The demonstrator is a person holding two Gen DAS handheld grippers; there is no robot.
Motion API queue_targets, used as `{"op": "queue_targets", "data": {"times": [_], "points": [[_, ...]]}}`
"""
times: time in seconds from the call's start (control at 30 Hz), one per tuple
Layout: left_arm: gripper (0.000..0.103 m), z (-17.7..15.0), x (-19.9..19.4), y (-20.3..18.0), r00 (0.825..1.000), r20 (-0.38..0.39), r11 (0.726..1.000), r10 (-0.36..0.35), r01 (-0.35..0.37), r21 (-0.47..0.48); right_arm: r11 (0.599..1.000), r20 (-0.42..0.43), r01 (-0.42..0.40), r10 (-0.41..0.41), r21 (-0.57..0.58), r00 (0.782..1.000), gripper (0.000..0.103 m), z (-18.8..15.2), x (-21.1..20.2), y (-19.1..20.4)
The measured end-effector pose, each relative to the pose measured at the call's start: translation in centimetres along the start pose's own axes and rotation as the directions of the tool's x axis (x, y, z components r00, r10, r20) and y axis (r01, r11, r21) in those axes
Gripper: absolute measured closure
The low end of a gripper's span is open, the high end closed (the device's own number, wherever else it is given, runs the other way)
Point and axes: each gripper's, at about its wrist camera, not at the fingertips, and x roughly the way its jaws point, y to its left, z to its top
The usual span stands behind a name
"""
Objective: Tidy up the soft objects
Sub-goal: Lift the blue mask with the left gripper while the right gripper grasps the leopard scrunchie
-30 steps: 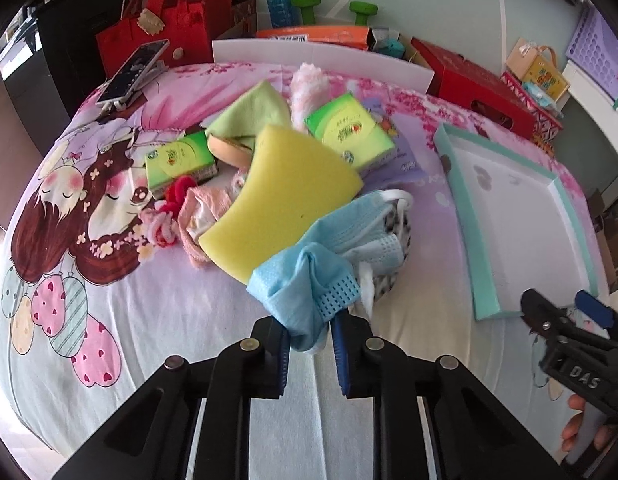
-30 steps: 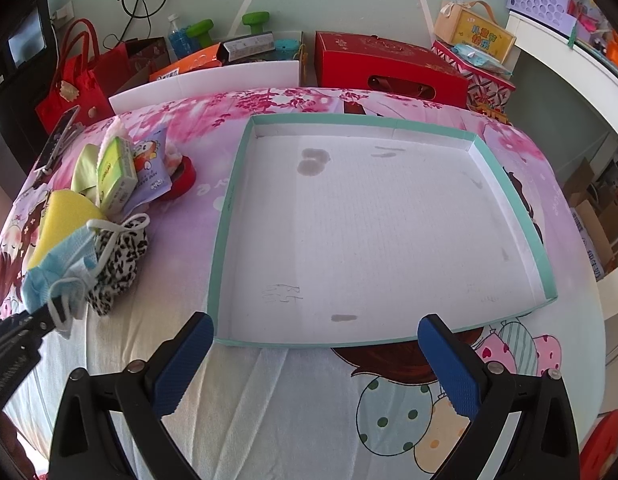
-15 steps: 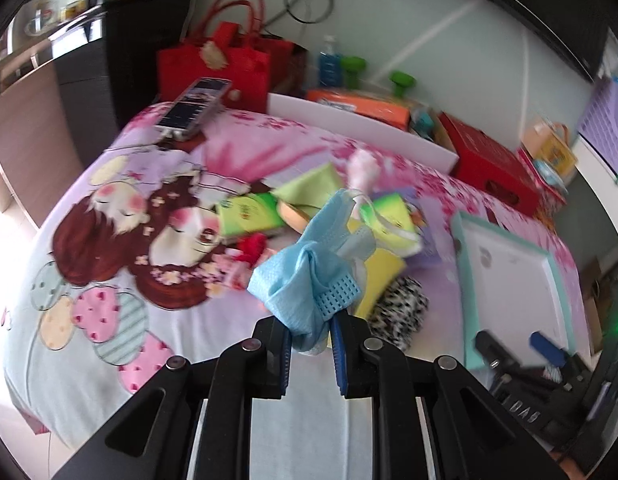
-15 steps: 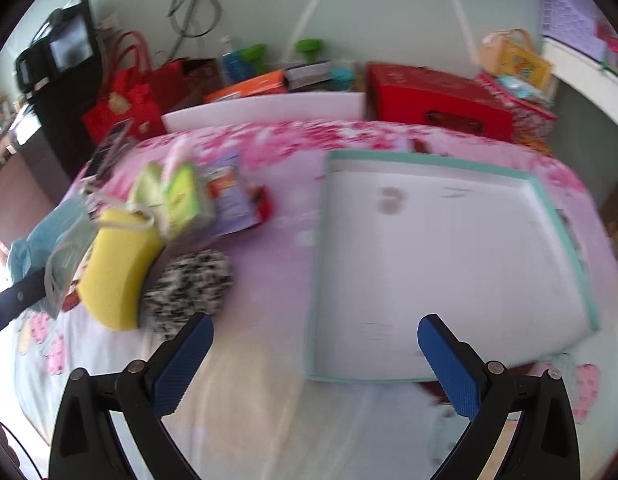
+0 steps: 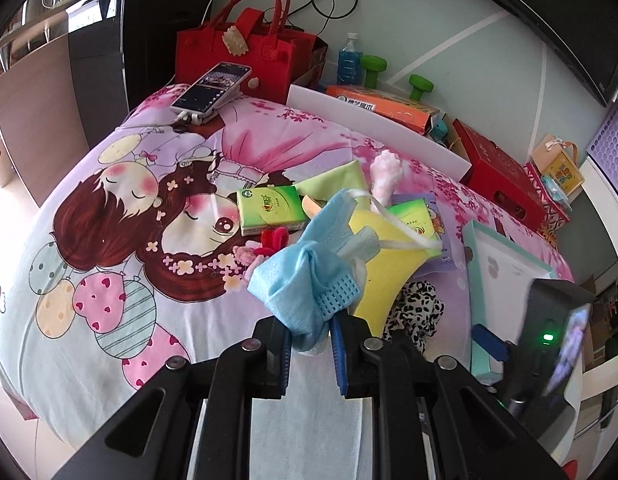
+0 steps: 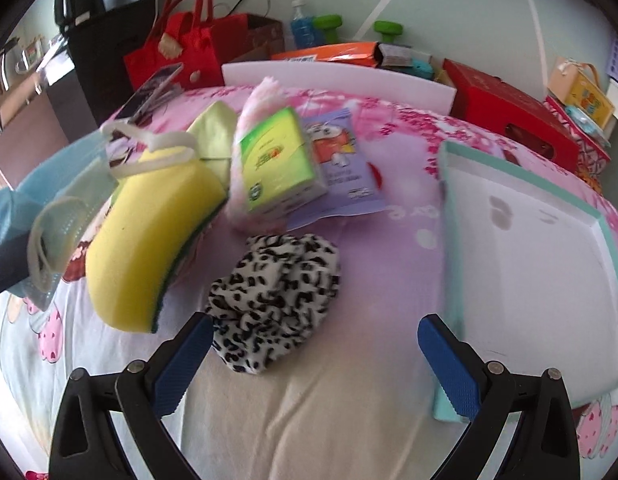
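Left claw (image 5: 309, 334) pinched on mask (image 5: 305, 276), now lifted off pile; right claw (image 6: 313, 360) spread, swung from tray (image 6: 589, 216) toward scrunchie (image 6: 277, 300).

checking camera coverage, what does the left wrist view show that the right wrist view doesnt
Only the left wrist view shows the left hand-held gripper closed on the blue face mask, plus a second green tissue pack and a red hair tie.

Only the right wrist view shows the right hand-held gripper with its jaws wide open and empty.

Both show the yellow sponge, the leopard-print cloth, the teal-rimmed tray and the red bag.
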Motion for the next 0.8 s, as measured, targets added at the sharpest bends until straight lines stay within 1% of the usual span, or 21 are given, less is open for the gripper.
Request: {"op": "queue_targets", "data": {"times": [0.07, 0.17, 0.23, 0.3, 0.33, 0.4, 0.43, 0.5, 0.53, 0.6, 0.63, 0.7, 0.8], "points": [[0.085, -0.1, 0.1, 0.0, 1.0, -0.004, 1.0, -0.004, 0.004, -0.002, 1.0, -0.003, 0.0, 0.0, -0.025, 1.0, 0.0, 0.0, 0.6, 0.7], [0.085, -0.1, 0.2, 0.2, 1.0, -0.009, 1.0, -0.006, 0.006, -0.008, 0.998, 0.0, 0.024, -0.024, -0.058, 1.0, 0.0, 0.1, 1.1, 1.5], [0.085, 0.0, 0.3, 0.3, 1.0, -0.013, 1.0, -0.005, 0.005, -0.011, 0.997, 0.007, 0.033, -0.032, -0.071, 0.999, 0.002, 0.1, 1.2, 1.8], [0.085, 0.0, 0.4, 0.4, 1.0, -0.016, 1.0, -0.004, 0.004, -0.012, 0.997, 0.015, 0.03, -0.029, -0.075, 0.999, 0.013, 0.1, 1.1, 1.9], [0.085, -0.1, 0.4, 0.4, 1.0, -0.018, 1.0, -0.005, 0.005, -0.012, 0.997, 0.017, 0.025, -0.024, -0.072, 1.0, 0.015, 0.1, 1.0, 1.9], [0.085, -0.1, 0.4, 0.4, 1.0, -0.019, 1.0, -0.005, 0.004, -0.011, 0.997, 0.016, 0.018, -0.017, -0.072, 1.0, 0.027, 0.2, 1.0, 1.9], [0.085, -0.1, 0.5, 0.3, 1.0, -0.02, 1.0, -0.004, 0.004, -0.01, 0.997, 0.016, 0.017, -0.015, -0.073, 1.0, 0.03, 0.1, 1.0, 1.9], [0.085, -0.1, 0.5, 0.3, 1.0, -0.022, 1.0, -0.002, 0.002, -0.009, 0.997, 0.014, 0.014, -0.013, -0.073, 1.0, 0.042, 0.1, 0.9, 1.9], [0.085, -0.1, 0.5, 0.3, 1.0, -0.023, 1.0, -0.003, 0.002, -0.008, 0.997, 0.012, 0.018, -0.017, -0.072, 1.0, 0.044, 0.1, 0.9, 1.9], [0.085, -0.1, 0.5, 0.2, 1.0, -0.023, 1.0, -0.002, 0.002, -0.006, 0.998, 0.008, 0.016, -0.016, -0.067, 1.0, 0.052, 0.1, 0.8, 1.7], [0.085, -0.1, 0.5, 0.2, 1.0, -0.022, 1.0, -0.001, 0.001, -0.004, 0.998, 0.006, 0.014, -0.014, -0.06, 1.0, 0.054, 0.1, 0.8, 1.6], [0.085, -0.1, 0.5, 0.1, 1.0, -0.019, 1.0, 0.001, -0.001, -0.001, 0.999, 0.004, 0.013, -0.013, -0.049, 1.0, 0.061, 0.2, 0.8, 1.3], [0.085, -0.1, 0.2, 0.1, 1.0, -0.01, 1.0, 0.002, -0.002, 0.001, 0.999, 0.011, 0.009, -0.008, -0.037, 1.0, 0.067, 0.3, 0.3, 1.0]]}}
